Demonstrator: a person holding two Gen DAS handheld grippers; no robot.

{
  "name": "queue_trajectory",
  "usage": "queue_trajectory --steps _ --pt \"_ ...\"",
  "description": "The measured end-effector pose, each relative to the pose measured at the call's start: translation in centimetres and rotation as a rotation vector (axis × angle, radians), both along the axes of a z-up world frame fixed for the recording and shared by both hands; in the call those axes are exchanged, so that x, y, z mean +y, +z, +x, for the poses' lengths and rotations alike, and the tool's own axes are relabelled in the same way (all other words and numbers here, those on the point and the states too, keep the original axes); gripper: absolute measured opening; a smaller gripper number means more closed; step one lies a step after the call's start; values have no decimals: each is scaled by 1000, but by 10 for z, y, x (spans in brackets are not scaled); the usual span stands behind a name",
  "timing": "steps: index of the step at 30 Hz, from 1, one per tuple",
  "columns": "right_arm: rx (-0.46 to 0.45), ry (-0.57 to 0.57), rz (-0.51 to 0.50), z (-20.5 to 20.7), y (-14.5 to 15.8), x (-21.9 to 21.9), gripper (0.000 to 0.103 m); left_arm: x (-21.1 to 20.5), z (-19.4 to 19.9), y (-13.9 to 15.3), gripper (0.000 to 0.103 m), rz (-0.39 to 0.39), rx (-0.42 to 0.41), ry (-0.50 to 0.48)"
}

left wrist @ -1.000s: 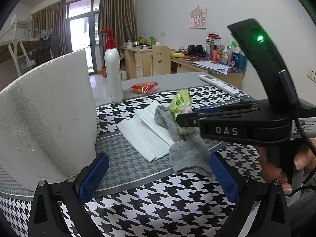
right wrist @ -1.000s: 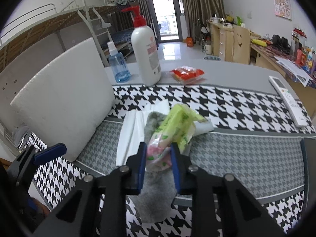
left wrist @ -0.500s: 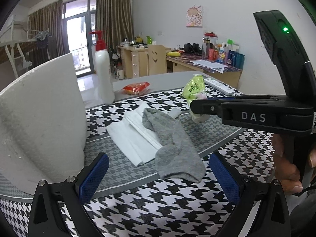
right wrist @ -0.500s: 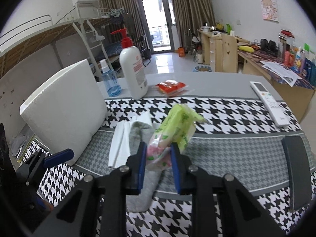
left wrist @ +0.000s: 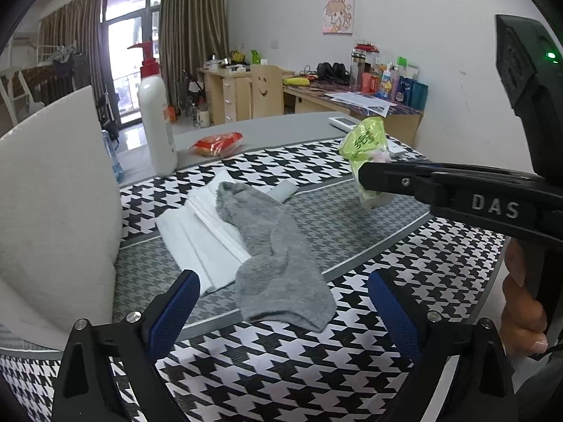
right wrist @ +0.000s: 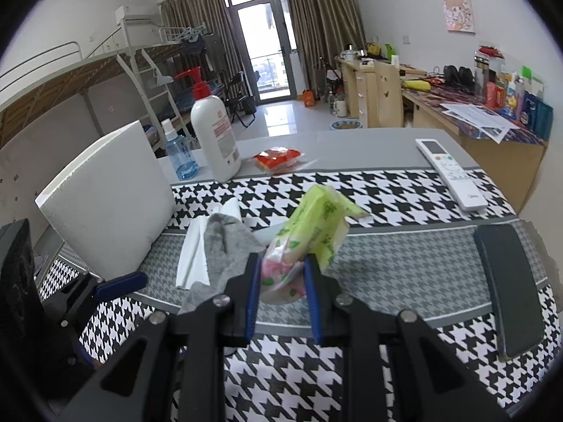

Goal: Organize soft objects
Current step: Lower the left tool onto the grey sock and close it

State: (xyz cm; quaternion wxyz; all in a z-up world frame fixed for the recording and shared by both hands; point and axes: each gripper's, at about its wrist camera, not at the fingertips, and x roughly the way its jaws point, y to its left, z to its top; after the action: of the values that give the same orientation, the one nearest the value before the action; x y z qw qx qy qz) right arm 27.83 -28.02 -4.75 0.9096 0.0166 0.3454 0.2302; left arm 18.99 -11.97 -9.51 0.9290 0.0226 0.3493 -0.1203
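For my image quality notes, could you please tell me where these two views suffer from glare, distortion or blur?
Left wrist view: daylight blows out the balcony door; the fisheye bows the foam board; the sock stays sharp. Right wrist view: black vignette at the corners, glare on the floor, tissue pack crisp.

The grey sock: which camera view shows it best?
The left wrist view: the sock lies whole and unobstructed across the white tissues. In the right wrist view the right gripper and its green packet hide the sock's lower part.
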Motion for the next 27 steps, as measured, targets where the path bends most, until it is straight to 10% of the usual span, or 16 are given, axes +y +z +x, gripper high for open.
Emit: queue_trajectory --steps 27 --pt "6 -20 27 -13 -5 -19 28 -20 21 -25 45 79 134 5"
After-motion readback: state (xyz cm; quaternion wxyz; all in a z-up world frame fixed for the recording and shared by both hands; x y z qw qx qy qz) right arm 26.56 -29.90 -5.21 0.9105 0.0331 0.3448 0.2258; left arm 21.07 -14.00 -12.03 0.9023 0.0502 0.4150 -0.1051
